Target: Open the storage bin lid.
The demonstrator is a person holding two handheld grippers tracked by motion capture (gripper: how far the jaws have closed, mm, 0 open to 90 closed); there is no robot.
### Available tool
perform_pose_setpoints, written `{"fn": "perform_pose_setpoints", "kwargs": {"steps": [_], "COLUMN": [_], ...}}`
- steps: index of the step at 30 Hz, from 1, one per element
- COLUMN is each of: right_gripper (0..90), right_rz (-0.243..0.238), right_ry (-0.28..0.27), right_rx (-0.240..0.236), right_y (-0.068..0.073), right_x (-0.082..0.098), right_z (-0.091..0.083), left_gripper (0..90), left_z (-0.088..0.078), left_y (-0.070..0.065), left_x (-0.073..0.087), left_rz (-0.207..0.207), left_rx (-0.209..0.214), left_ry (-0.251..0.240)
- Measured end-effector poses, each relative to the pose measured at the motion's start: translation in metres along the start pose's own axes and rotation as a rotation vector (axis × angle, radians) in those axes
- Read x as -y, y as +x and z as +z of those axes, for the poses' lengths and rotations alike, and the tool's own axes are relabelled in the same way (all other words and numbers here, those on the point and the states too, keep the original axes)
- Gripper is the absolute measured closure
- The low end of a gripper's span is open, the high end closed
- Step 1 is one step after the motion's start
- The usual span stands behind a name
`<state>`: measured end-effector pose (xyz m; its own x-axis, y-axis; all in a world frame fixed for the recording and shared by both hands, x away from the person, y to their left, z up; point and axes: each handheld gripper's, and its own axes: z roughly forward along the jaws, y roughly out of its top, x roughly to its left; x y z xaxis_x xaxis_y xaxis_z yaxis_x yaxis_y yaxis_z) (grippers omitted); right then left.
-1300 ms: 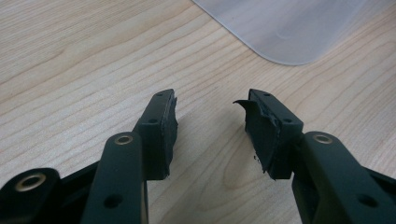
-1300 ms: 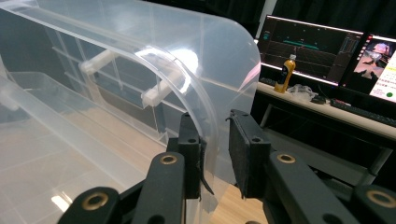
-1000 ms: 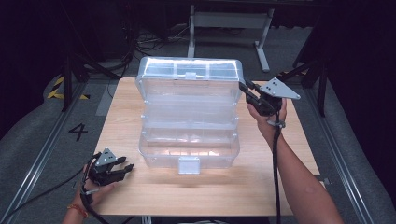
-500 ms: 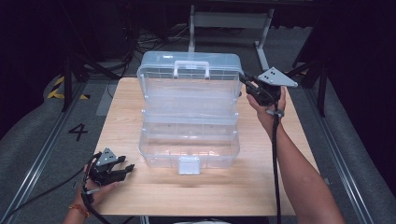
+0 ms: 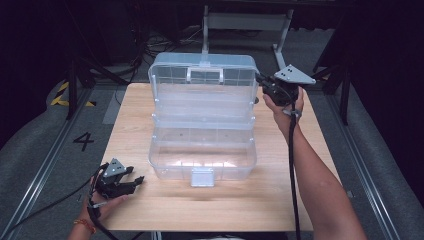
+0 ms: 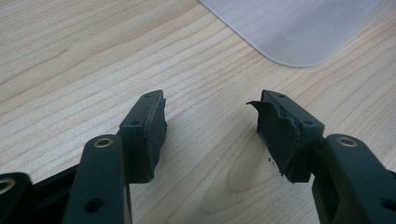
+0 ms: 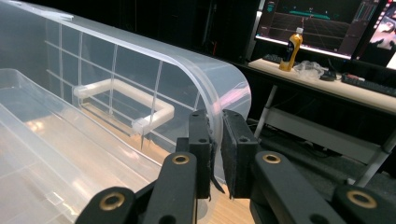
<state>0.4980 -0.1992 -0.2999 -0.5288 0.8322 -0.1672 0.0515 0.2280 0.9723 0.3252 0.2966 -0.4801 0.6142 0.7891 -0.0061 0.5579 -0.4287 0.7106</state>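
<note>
Down at seven o'clock on the worktop, the left claw rests low over the bare wood, its jaws standing apart with nothing between them; they have just been opening. At the centre sits the clear plastic toolbox, its tiers spread and its lid tipped up at twelve o'clock. Over at two o'clock, the right claw pinches the lid's rim, having just been closing on it.

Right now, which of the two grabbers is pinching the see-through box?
The right gripper: its jaws clamp the edge of the clear toolbox's lid. The left gripper rests open on the wooden table, holding nothing.
</note>
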Motion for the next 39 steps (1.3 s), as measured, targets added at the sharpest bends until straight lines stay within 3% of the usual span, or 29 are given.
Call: {"fn": "perform_pose_setpoints", "kwargs": {"steps": [15,29,34,39], "right_gripper": [83.6,83.3,83.2,83.1], "right_rz": [0.026,0.041,0.05,0.049], "right_ry": [0.019,0.043,0.053,0.062], "right_rx": [0.005,0.003,-0.001,0.001], "right_y": [-0.006,-0.013,-0.016,-0.018], "right_x": [-0.001,-0.001,-0.001,-0.001], "right_z": [0.011,0.023,0.029,0.033], "left_gripper": [40.5,22.4,16.3,15.5], "left_z": [0.0,0.001,0.001,0.001], "left_y": [0.0,-0.003,-0.003,-0.003], "left_x": [0.0,0.0,0.0,0.0], "left_rz": [0.001,0.003,-0.014,-0.015], "left_rx": [-0.001,-0.004,-0.014,-0.022], "left_ry": [0.003,0.025,0.036,0.04]}}
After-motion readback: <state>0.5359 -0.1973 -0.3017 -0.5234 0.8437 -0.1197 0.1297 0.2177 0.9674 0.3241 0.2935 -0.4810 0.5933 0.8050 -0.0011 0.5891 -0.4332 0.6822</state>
